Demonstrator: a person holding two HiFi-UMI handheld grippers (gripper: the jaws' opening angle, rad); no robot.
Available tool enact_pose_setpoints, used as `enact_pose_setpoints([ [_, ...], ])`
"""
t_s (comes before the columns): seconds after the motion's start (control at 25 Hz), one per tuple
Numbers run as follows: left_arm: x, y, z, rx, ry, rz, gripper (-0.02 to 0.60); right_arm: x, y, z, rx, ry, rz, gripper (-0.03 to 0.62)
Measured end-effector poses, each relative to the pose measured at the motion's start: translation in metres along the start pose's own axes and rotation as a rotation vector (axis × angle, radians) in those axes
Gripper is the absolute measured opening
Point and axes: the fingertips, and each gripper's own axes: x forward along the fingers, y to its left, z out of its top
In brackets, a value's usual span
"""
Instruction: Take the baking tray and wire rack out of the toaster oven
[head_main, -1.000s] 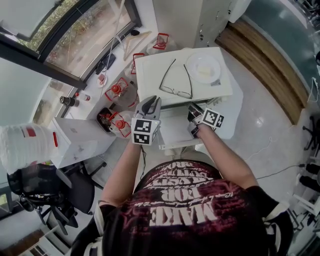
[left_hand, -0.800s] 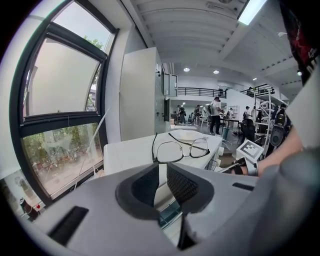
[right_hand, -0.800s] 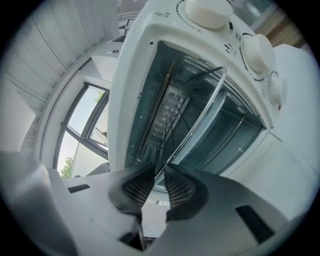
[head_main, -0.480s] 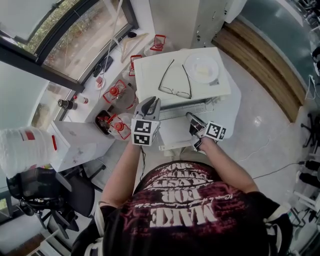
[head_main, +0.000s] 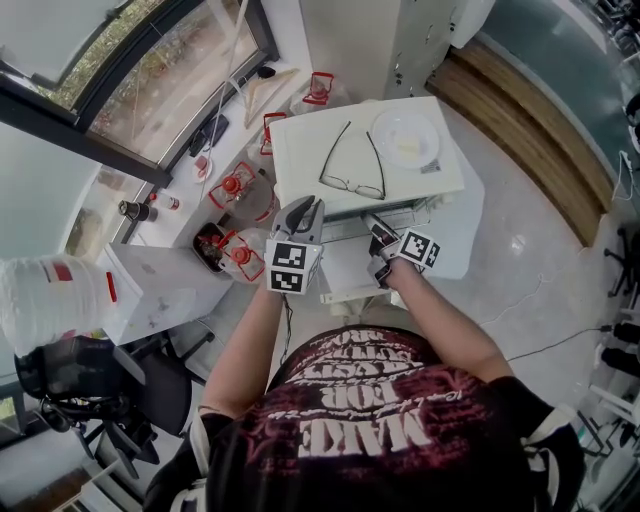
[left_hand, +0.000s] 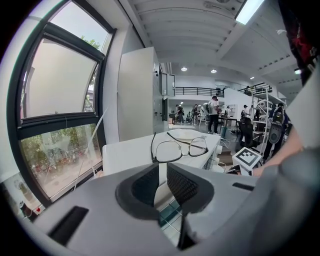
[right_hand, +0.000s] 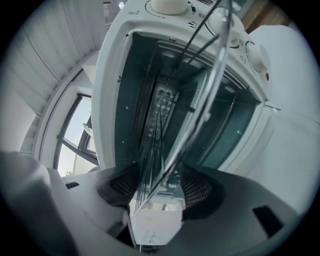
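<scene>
While the toaster oven (head_main: 300, 150) cavity stays dark, the baking tray can't be picked out. The wire rack (right_hand: 150, 145) juts out edge-on between the right gripper's (head_main: 380, 238) jaws, which have just been opening and now stand clear of it. Left gripper (head_main: 302, 210): a narrow slit, empty, unmoved. The right one has pushed back toward the oven mouth.

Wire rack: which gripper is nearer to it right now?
Right. The right gripper is at the toaster oven's open front, jaws just opened, with the wire rack running between them. The left gripper hangs at the oven's front left corner, off the rack.
</scene>
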Motion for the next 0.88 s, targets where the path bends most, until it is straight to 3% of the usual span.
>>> enact_pose_setpoints([
  [0.12, 0.0, 0.001, 0.0, 0.005, 0.001, -0.002, 0.052, 0.007, 0.003, 0.004, 0.014, -0.06, 0.007, 0.199],
  [0.32, 0.0, 0.0, -0.002, 0.031, 0.009, -0.002, 0.052, 0.009, 0.018, 0.007, -0.058, -0.111, 0.067, 0.013],
  [0.52, 0.0, -0.002, -0.004, 0.035, 0.011, -0.008, 0.052, 0.001, 0.017, 0.0, -0.096, -0.1, 0.074, 0.014],
  [0.88, -0.001, -0.002, -0.002, 0.036, 0.002, -0.023, 0.052, -0.029, 0.016, -0.023, -0.074, -0.081, 0.092, 0.012],
])
